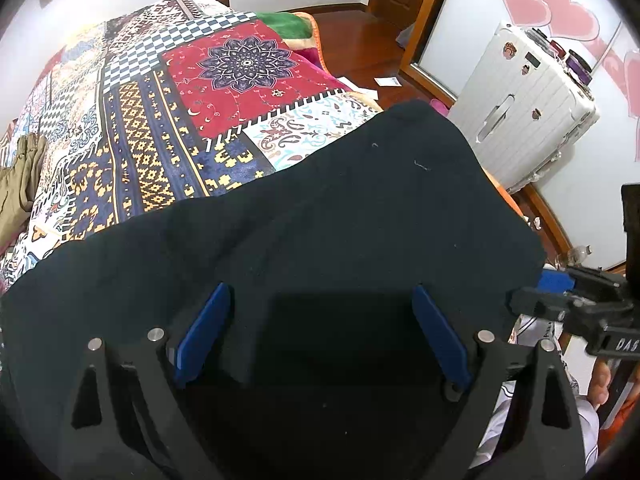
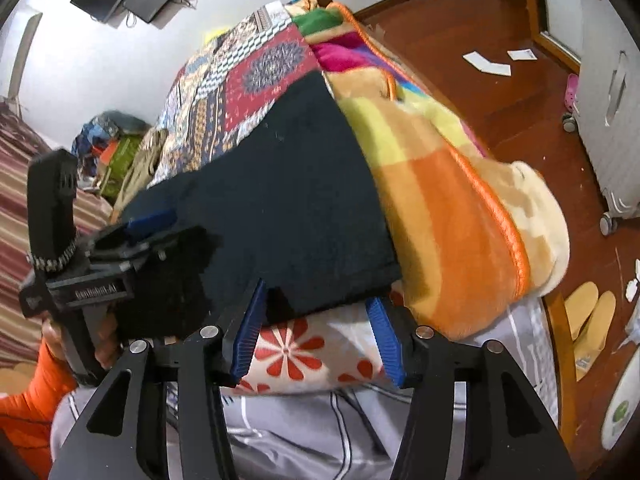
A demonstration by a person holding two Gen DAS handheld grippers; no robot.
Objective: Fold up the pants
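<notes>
Hovering over folded dark pants (image 1: pixel 320 216) on bed (image 1: pixel 168 120); both grippers, left (image 1: pixel 322 336) and right (image 2: pixel 318 330), gaping empty; next needing fresh edge grip.

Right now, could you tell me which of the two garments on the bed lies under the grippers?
The dark navy pants, spread flat at the bed's near edge. The olive-khaki garment lies bunched far off to the side.

Left hand-held gripper (image 1: pixel 322 334) and right hand-held gripper (image 2: pixel 318 330) both gape, angled downward.
</notes>
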